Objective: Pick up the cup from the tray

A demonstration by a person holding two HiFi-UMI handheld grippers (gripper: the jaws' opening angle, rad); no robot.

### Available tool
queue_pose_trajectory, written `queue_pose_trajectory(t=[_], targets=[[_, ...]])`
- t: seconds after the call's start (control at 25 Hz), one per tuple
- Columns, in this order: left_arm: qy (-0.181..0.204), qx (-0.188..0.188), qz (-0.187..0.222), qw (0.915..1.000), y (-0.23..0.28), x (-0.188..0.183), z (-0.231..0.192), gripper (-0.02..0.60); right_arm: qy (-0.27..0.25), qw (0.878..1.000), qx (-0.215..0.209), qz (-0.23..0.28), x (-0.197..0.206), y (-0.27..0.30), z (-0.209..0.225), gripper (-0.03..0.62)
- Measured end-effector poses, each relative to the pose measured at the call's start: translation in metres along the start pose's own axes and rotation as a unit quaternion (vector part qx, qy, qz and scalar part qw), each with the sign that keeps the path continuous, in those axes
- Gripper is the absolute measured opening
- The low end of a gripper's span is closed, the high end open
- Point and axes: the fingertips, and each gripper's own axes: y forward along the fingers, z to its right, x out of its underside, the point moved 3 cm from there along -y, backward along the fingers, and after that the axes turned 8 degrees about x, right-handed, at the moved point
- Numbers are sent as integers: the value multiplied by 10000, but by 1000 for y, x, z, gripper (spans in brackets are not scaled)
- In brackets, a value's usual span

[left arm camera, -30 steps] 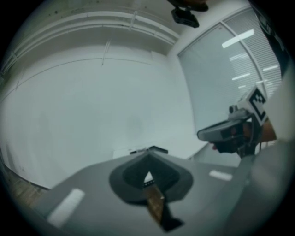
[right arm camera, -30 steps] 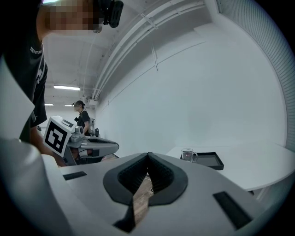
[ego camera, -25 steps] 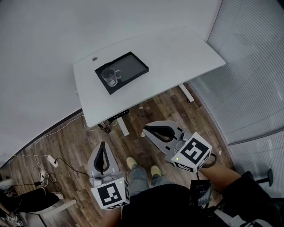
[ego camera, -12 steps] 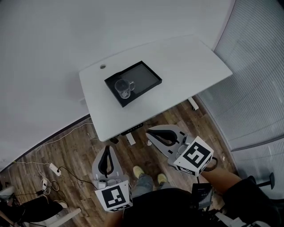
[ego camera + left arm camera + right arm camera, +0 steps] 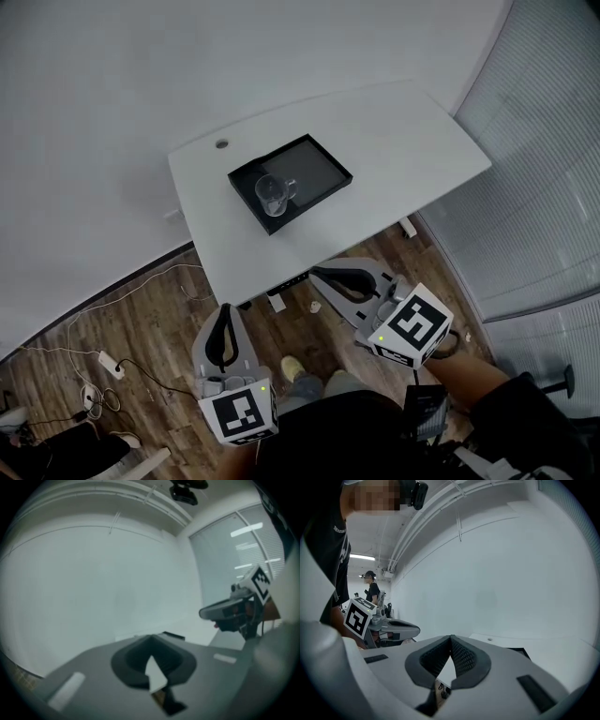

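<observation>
A clear glass cup (image 5: 273,194) with a handle stands on the left end of a black tray (image 5: 319,169) on the white table (image 5: 394,141). Both grippers hang over the wooden floor, short of the table's near edge and far from the cup. My left gripper (image 5: 226,310) is shut and holds nothing. My right gripper (image 5: 316,273) is also shut and holds nothing, its tips just under the table edge. In the left gripper view the jaws (image 5: 151,637) meet at their tips. The right gripper view shows the same at its own jaws (image 5: 450,638), with the tray's corner (image 5: 519,653) behind. Neither gripper view shows the cup.
A round cable hole (image 5: 221,144) sits near the table's far left corner. Window blinds (image 5: 548,187) fill the right side. Cables and a power strip (image 5: 108,360) lie on the floor at the left. Another person (image 5: 372,590) stands far off in the right gripper view.
The table and tray have come closer and lower in the head view. Both grippers, still shut, have moved forward toward the table's near edge.
</observation>
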Motion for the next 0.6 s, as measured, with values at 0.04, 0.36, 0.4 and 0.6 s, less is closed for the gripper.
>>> queue_pose_trajectory(t=[0.04, 0.36, 0.4, 0.6], targets=[[-6, 24, 0, 10000, 2, 1, -2, 2, -18, 10000, 16, -10, 0, 2, 0, 5], [-35, 219, 11, 9998, 15, 1, -12, 2, -53, 9998, 201, -65, -3, 14, 5, 5], [-33, 243, 6, 9997, 18, 1, -11, 2, -62, 9997, 206, -65, -3, 15, 7, 5], [-46, 267, -8, 9996, 30, -1, -8, 2, -104, 9997, 195, -37, -6, 20, 18, 5]])
